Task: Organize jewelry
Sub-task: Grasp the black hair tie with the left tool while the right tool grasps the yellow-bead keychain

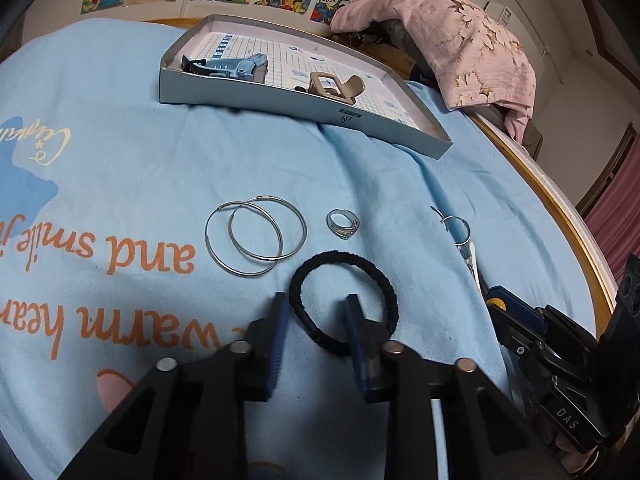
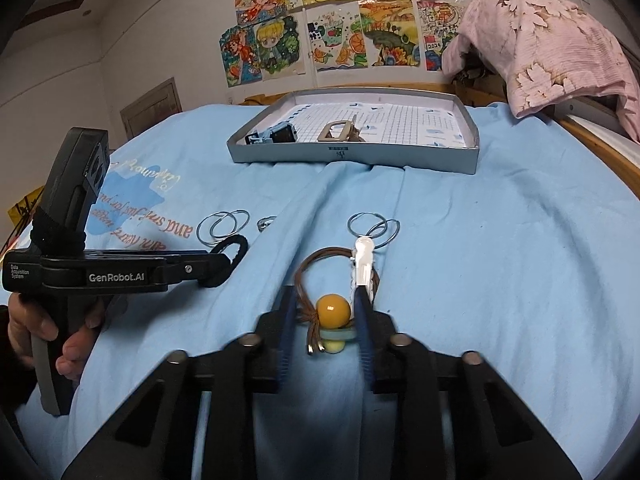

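My left gripper (image 1: 316, 304) is open, its fingers straddling the near left side of a black braided hair tie (image 1: 344, 304) on the blue cloth. Beyond it lie two large silver hoops (image 1: 256, 236) and a silver ring (image 1: 343, 224). My right gripper (image 2: 324, 300) is open around a brown elastic with an orange bead (image 2: 333, 310); a white clip (image 2: 363, 260) lies by its right finger. Two smaller hoops (image 2: 374, 228) lie just beyond. A grey shallow box (image 2: 472, 156) at the back holds a blue-grey clip (image 1: 236, 66) and a beige claw clip (image 1: 332, 86).
A pink floral cloth (image 2: 560, 48) is heaped at the back right by the wooden edge (image 1: 576, 232). The left gripper's black handle (image 2: 108, 276), held by a hand, sits at the left in the right wrist view. Drawings hang on the wall (image 2: 340, 36).
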{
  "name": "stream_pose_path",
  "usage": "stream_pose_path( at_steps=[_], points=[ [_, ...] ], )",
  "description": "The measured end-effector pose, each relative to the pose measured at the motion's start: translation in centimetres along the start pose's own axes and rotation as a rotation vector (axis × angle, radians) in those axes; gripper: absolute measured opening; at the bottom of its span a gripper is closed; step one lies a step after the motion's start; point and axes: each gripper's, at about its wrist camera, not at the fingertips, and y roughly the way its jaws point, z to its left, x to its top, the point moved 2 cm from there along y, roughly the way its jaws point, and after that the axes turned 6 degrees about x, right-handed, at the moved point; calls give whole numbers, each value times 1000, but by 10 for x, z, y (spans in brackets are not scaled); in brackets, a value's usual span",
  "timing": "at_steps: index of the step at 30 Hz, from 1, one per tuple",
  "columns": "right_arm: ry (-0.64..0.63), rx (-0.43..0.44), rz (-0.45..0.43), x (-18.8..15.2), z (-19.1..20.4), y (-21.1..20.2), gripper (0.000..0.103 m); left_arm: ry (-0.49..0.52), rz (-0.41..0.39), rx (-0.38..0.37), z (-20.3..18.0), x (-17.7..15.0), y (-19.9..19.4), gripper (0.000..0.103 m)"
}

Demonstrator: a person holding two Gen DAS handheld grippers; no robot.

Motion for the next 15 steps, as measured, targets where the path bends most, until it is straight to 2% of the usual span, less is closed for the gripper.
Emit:
stream_pose_path(
  at_steps=[3, 8, 15],
  points=[
    [-2, 4, 6, -2, 2, 0, 21, 1, 0, -14, 0, -2, 0, 7],
    [-18, 6, -11, -4, 7, -7, 20, 15, -23, -41, -3, -4, -6, 5],
    [-50, -13, -110, -1, 14, -32, 19, 47, -85, -86, -13, -4, -30, 5]
  ],
)
